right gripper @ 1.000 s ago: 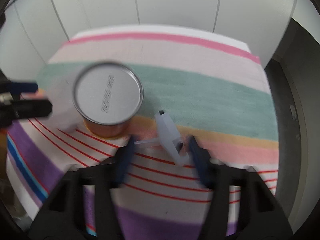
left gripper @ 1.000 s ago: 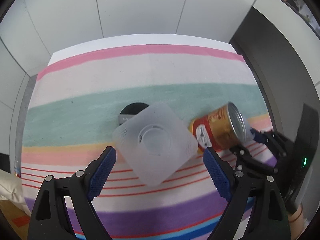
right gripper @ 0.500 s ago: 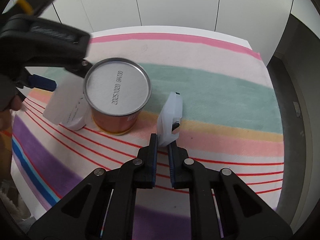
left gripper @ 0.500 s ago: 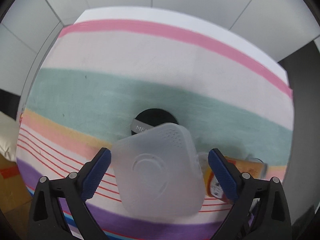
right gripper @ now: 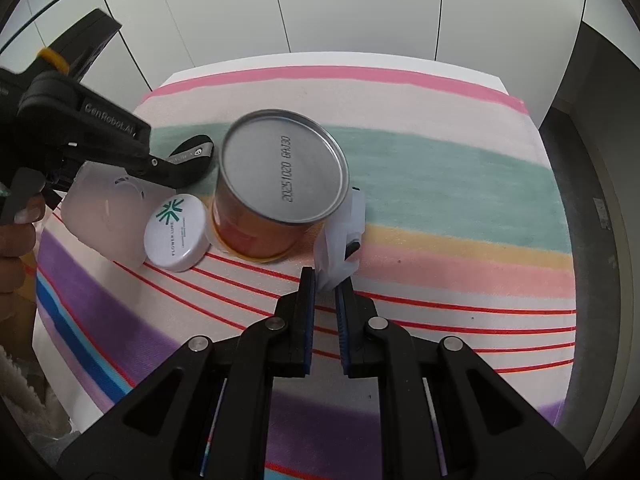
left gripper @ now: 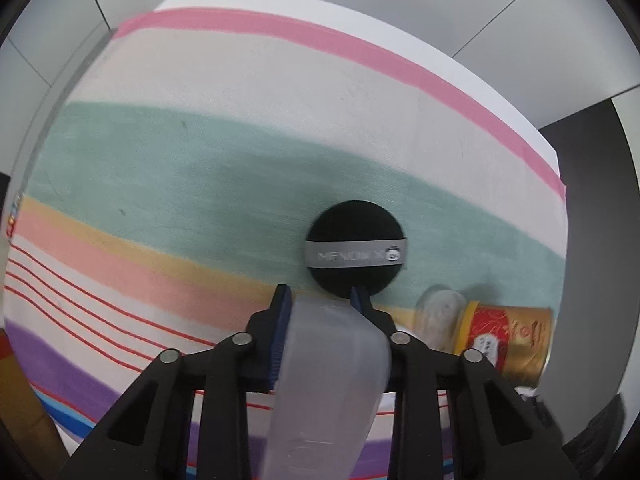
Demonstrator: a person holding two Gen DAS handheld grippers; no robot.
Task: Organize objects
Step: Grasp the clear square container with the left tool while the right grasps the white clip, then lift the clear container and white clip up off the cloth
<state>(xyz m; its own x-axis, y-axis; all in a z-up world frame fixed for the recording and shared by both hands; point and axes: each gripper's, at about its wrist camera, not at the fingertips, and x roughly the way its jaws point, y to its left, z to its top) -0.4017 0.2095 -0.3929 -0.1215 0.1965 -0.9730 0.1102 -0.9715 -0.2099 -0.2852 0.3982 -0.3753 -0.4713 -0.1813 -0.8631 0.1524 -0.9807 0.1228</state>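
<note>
Closing, the left hand-held gripper (left gripper: 320, 296) now clamps the frosted box (left gripper: 332, 376); the right hand-held gripper (right gripper: 326, 280) stays pinching the white clip (right gripper: 340, 248).

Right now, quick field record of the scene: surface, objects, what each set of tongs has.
surface: striped cloth on a table
left tongs: closing, frosted plastic case between the pads
right tongs: shut on small translucent clip
can: upright beside the clip, metal end up, stamped date
white round jar: flat on the cloth, next to the can
black round puff: on the green stripe, grey band across it
person's hand: at left edge, on the left tool
</note>
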